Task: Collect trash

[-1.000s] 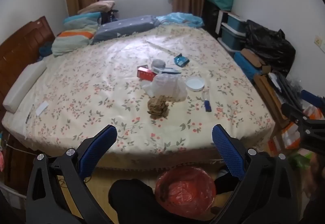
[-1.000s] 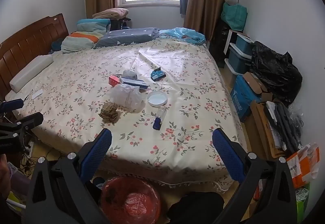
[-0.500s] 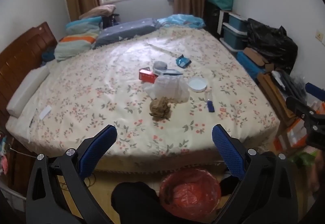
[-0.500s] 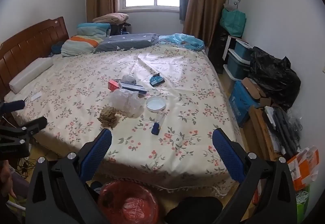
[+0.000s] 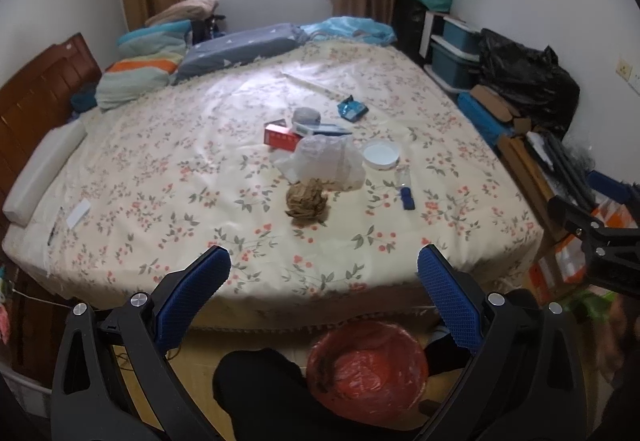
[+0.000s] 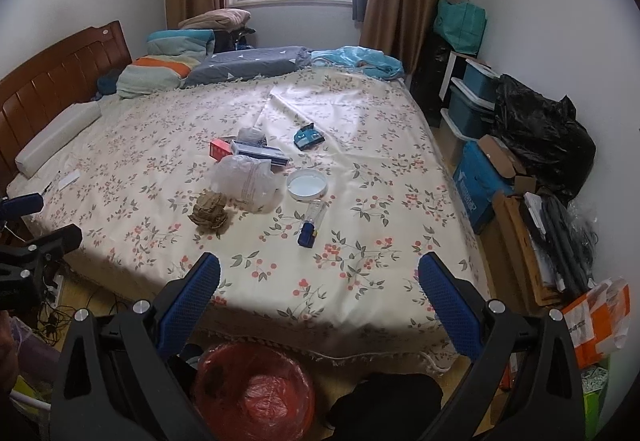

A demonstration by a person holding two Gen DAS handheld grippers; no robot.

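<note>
Trash lies mid-bed: a crumpled brown paper ball (image 5: 306, 198) (image 6: 209, 212), a clear plastic bag (image 5: 326, 161) (image 6: 245, 181), a white round lid (image 5: 381, 153) (image 6: 306, 184), a small bottle with a blue cap (image 5: 405, 190) (image 6: 310, 224), a red box (image 5: 282, 137) (image 6: 220, 149), a long blue-white box (image 6: 260, 154) and a blue wrapper (image 5: 352, 109) (image 6: 307, 137). A bin lined with a red bag (image 5: 366, 365) (image 6: 256, 391) stands on the floor at the bed's foot. My left gripper (image 5: 324, 269) and right gripper (image 6: 320, 273) are open and empty, held before the bed's near edge.
The floral-sheeted bed (image 5: 180, 177) has a wooden headboard (image 5: 36, 97) on the left and pillows (image 6: 160, 71) at the back. Cardboard boxes (image 6: 516, 201), a black bag (image 6: 540, 133) and blue bins (image 6: 472, 97) line the right wall. Cables (image 6: 60, 305) lie on the floor at left.
Both grippers have drawn back and risen slightly, so the bed looks farther and the red bin shows more. Both stay open. Nothing on the bed has moved.
</note>
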